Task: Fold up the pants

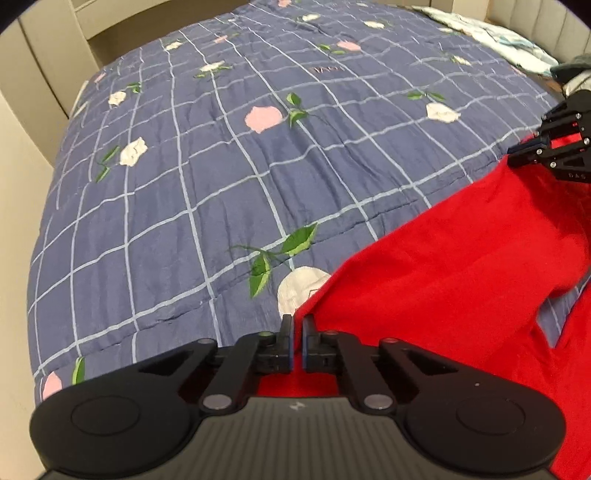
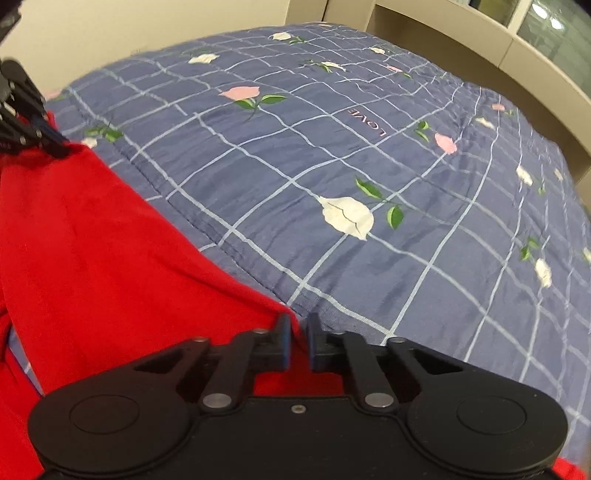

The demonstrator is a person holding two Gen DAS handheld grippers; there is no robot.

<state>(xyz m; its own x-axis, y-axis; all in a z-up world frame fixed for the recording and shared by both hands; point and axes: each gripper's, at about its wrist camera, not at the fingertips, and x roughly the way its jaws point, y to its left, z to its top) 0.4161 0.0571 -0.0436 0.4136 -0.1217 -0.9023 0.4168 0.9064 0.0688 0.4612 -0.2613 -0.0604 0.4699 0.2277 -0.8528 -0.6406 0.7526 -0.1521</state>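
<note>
Red pants lie across the blue checked floral bedspread, and both grippers lift one edge of them. My left gripper is shut on a corner of the red fabric, which passes between the fingers. My right gripper is shut on the other corner of the same edge; the pants stretch away to its left. Each gripper shows in the other's view: the right one at the right edge and the left one at the left edge, both pinching red cloth.
The bedspread covers a bed with beige walls and shelving around it. A light patterned pillow or cloth lies at the far right corner. A beige ledge runs along the bed's far side.
</note>
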